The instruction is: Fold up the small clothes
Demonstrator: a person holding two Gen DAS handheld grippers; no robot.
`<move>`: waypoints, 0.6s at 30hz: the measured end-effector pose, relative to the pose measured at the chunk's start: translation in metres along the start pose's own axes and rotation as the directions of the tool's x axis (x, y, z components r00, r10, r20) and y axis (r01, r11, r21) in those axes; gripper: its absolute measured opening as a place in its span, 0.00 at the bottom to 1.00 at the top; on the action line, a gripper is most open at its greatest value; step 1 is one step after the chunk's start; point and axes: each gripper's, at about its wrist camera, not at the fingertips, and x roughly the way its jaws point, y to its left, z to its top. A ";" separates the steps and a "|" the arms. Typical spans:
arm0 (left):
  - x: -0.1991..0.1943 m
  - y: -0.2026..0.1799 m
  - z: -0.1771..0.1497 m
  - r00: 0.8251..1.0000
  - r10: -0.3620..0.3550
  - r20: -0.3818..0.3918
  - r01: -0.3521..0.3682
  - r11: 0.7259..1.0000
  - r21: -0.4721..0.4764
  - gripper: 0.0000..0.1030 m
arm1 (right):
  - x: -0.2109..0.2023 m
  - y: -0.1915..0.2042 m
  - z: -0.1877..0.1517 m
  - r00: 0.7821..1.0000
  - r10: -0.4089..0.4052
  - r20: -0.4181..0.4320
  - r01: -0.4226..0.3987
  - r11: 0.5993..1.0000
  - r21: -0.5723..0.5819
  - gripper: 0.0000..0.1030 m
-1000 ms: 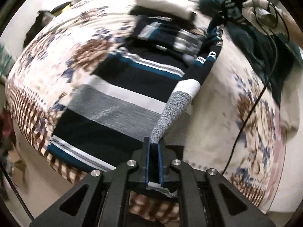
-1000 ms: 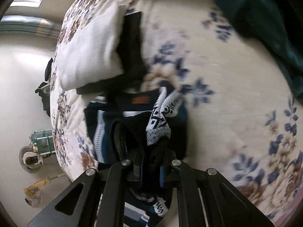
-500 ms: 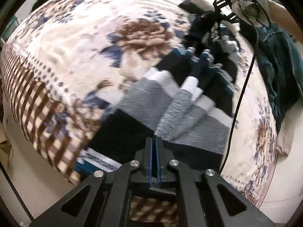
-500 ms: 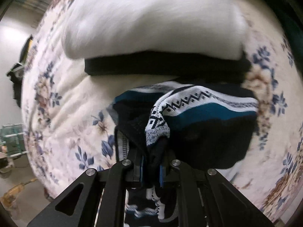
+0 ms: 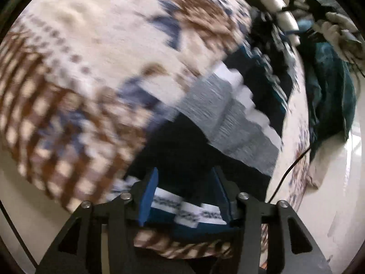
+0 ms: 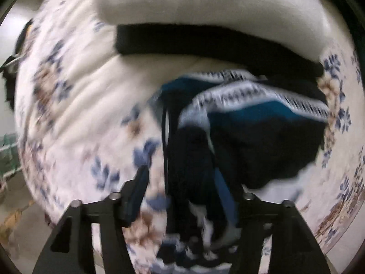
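Observation:
A striped knit sweater (image 5: 230,123) in navy, grey, white and teal lies folded over on the floral blanket (image 5: 109,52). My left gripper (image 5: 185,194) hangs just over its navy hem band, jaws opening, the cloth lying loose below and between the blue pads (image 5: 148,196). In the right wrist view the sweater (image 6: 262,137) shows its patterned white and teal band. My right gripper (image 6: 182,194) stands over its bunched edge, jaws opening, with dark fabric between the fingers but not pinched. Both views are motion-blurred.
A white folded piece (image 6: 205,4) rests on a black folded one (image 6: 205,41) just beyond the sweater. A teal garment (image 5: 330,96) lies at the bed's right side, with a black cable (image 5: 289,171) running past it. The other hand's glove (image 5: 337,27) shows at top right.
Both grippers were shut on the sweater, the left on a grey sleeve end, and carried it across the garment. Now both jaws have parted and the cloth lies released.

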 end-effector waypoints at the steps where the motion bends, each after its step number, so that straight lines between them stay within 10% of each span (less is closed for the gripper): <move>1: 0.006 -0.006 0.000 1.000 0.002 -0.018 -0.002 1.000 0.016 0.44 | -0.008 -0.002 -0.015 1.000 -0.003 0.007 0.003 1.000 -0.029 0.61; 6: 0.043 -0.039 -0.013 0.990 0.124 -0.068 -0.114 0.984 0.137 0.42 | -0.001 -0.010 -0.099 0.998 0.001 -0.058 -0.008 0.993 -0.119 0.61; 8: 0.043 -0.046 -0.016 0.988 0.149 -0.030 -0.143 0.977 0.157 0.08 | 0.029 -0.010 -0.128 0.989 0.025 -0.145 -0.043 0.991 -0.124 0.61; 12: 0.031 -0.050 -0.026 0.987 0.158 0.028 -0.161 0.974 0.163 0.07 | 0.080 -0.015 -0.159 0.983 0.026 -0.180 -0.039 0.997 -0.070 0.59; 13: 0.025 -0.049 -0.028 0.986 0.162 0.043 -0.166 0.974 0.155 0.07 | 0.088 -0.017 -0.163 0.987 0.017 -0.161 -0.026 0.998 -0.051 0.53; 15: 0.014 -0.046 -0.030 0.983 0.167 0.073 -0.176 0.975 0.133 0.06 | 0.095 -0.026 -0.170 0.993 0.001 -0.120 0.001 1.000 0.021 0.09; 18: -0.010 -0.042 -0.033 0.981 0.162 0.111 -0.173 0.980 0.100 0.06 | 0.086 -0.034 -0.180 0.995 0.046 -0.087 -0.038 0.995 0.093 0.09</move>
